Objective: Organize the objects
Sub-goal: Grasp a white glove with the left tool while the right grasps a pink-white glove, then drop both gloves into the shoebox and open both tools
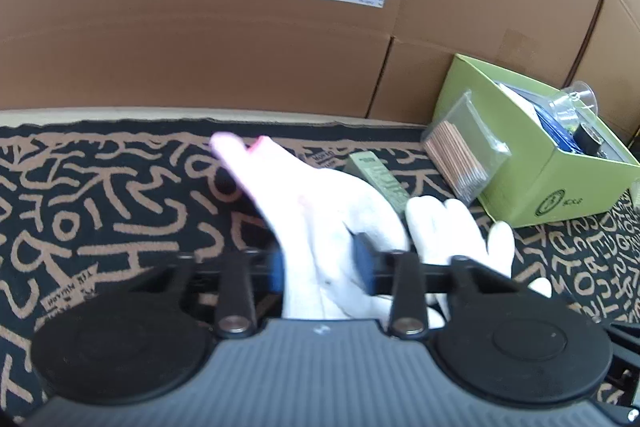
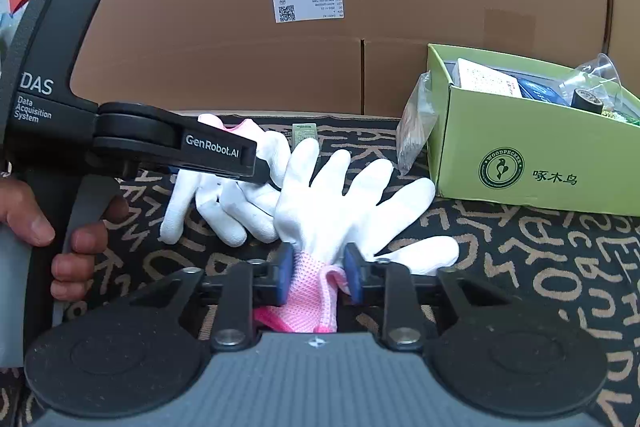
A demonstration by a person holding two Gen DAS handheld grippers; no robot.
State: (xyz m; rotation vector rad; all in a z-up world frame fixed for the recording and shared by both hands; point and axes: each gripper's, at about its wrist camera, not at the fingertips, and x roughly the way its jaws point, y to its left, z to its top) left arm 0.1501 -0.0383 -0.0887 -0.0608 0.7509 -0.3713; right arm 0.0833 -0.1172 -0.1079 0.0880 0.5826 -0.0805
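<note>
White knit gloves with pink cuffs are what we have in both tongs. Our right gripper (image 2: pixel 316 273) has its blue pads pinched onto the pink mesh cuff of the nearer white glove (image 2: pixel 340 203), which lies flat, fingers spread toward the green cardboard box (image 2: pixel 520 163). Our left gripper (image 1: pixel 324 263) is narrowed around the second white glove (image 1: pixel 320 211); pads look to press its palm, though the left view is blurred. Both gloves rest on the black mat with tan lettering (image 2: pixel 540 267), near each other, not in the box.

Progress, as we judge it: box already holds a white carton, blue item, black tape roll and clear plastic. A clear case of wooden sticks (image 1: pixel 460 155) leans against its wall, and a small green packet (image 1: pixel 380 175) lies on the mat. Gloves, case and packet appear left to sort.
</note>
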